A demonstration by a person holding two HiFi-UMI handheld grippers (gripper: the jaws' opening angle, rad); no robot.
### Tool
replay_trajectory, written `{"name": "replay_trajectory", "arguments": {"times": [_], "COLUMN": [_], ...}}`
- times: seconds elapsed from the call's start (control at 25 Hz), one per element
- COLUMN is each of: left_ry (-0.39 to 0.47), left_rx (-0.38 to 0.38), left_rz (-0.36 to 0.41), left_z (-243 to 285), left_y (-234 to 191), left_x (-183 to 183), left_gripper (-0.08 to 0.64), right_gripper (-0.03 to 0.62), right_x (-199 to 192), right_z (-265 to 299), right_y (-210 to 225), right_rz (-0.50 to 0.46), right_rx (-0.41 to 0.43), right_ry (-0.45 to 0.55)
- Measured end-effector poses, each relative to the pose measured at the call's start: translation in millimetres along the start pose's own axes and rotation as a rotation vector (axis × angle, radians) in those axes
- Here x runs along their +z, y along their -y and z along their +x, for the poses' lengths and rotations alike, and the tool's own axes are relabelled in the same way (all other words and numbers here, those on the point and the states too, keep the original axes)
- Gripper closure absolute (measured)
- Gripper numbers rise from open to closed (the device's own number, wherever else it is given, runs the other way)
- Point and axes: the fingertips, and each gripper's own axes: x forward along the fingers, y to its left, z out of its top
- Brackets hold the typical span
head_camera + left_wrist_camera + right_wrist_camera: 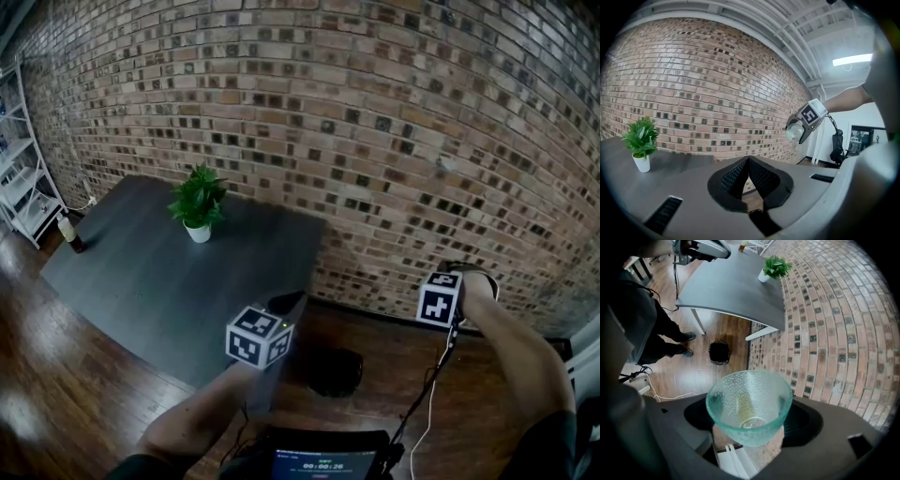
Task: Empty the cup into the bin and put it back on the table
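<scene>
Up beside the red brick wall (825, 333), right gripper (750, 417) jaws grip a pale green dimpled glass cup (749, 394), clear of the dark grey surface (736, 287). Small black bin (719, 352) sits on the floor below. Left gripper (749, 176) jaws closed together, empty.

The head view looks steeply down on the table (141, 272), brick wall (394, 122) at 12 o'clock; the left gripper view faces that wall near-level, plant (641, 138) at 9 o'clock; the right gripper view, close behind the cup (749, 406), looks down on table and plant at 12 o'clock.
</scene>
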Motion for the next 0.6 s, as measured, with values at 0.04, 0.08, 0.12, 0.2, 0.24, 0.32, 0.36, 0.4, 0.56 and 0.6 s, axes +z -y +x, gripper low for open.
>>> {"name": "replay_trajectory", "arguments": {"times": [0.04, 0.08, 0.12, 0.2, 0.24, 0.32, 0.36, 0.4, 0.56, 0.6], "left_ry": [0.002, 0.004, 0.005, 0.004, 0.004, 0.002, 0.001, 0.001, 0.006, 0.01], "left_rx": [-0.001, -0.001, -0.001, -0.001, 0.0, 0.003, 0.005, 0.007, 0.015, 0.015], "left_rz": [0.0, 0.001, 0.0, -0.002, -0.004, -0.004, -0.003, -0.002, 0.0, -0.001], "left_z": [0.3, 0.6, 0.8, 0.6, 0.4, 0.3, 0.3, 0.0, -0.9, -1.1], "left_y": [0.0, -0.1, -0.3, -0.8, -1.2, -2.3, -2.9, -3.6, -5.8, -5.9], "left_x": [0.9, 1.2, 1.0, -0.3, -1.0, -1.7, -1.7, -1.5, 0.6, 1.0], "left_gripper": [0.558, 0.558, 0.558, 0.558, 0.558, 0.558, 0.558, 0.558, 0.558, 0.558], "right_gripper": [0.192, 0.192, 0.192, 0.192, 0.192, 0.192, 0.192, 0.192, 0.192, 0.192], "right_x": [-1.1, -1.8, -1.9, -0.8, 0.0, 0.3, -0.4, -1.3, -3.6, -3.3], "right_z": [-0.6, -1.1, -1.6, -2.4, -2.8, -3.7, -4.1, -4.5, -5.2, -5.7], "right_y": [0.3, 0.6, 0.8, 0.7, 0.6, 0.4, 0.0, -0.5, -1.2, -1.0], "right_rz": [-0.006, -0.013, -0.019, -0.028, -0.031, -0.038, -0.042, -0.047, -0.064, -0.065], "right_rx": [0.0, 0.0, 0.0, 0.001, 0.002, 0.004, 0.005, 0.007, 0.013, 0.013], "right_ry": [-0.008, -0.015, -0.021, -0.028, -0.029, -0.035, -0.041, -0.047, -0.067, -0.068]}}
